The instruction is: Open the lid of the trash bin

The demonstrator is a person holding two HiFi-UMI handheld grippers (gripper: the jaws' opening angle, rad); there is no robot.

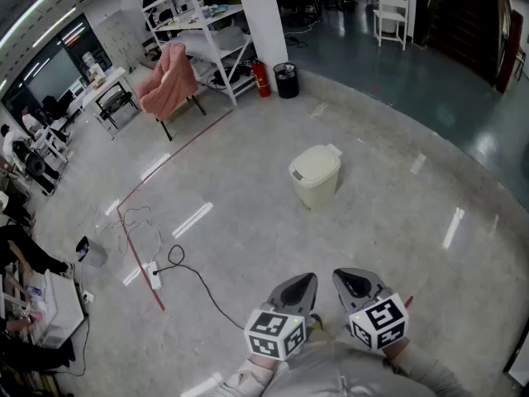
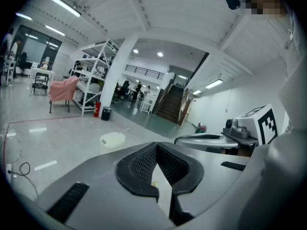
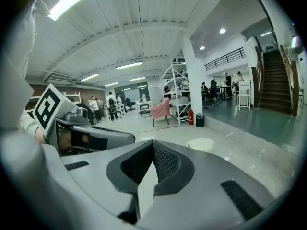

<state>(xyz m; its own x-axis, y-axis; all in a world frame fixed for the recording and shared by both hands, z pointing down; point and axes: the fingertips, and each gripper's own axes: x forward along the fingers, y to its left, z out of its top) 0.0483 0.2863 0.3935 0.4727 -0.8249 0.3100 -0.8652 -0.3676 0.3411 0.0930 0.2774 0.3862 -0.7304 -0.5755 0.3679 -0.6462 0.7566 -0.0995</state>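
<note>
A cream trash bin (image 1: pixel 315 174) with its lid down stands alone on the grey floor, well ahead of me. It shows small in the left gripper view (image 2: pixel 112 139) and in the right gripper view (image 3: pixel 200 144). My left gripper (image 1: pixel 306 281) and right gripper (image 1: pixel 344 276) are held side by side near my body, far short of the bin. Both point toward it. The left gripper's jaws (image 2: pixel 156 146) meet at the tips with nothing between them. So do the right gripper's (image 3: pixel 153 143).
A black cable and white power strip (image 1: pixel 154 275) lie on the floor at left beside a red tape line (image 1: pixel 136 255). Farther back are a pink-draped chair (image 1: pixel 168 81), a shelf rack (image 1: pixel 207 31), a fire extinguisher (image 1: pixel 261 78) and a black bin (image 1: pixel 286 80).
</note>
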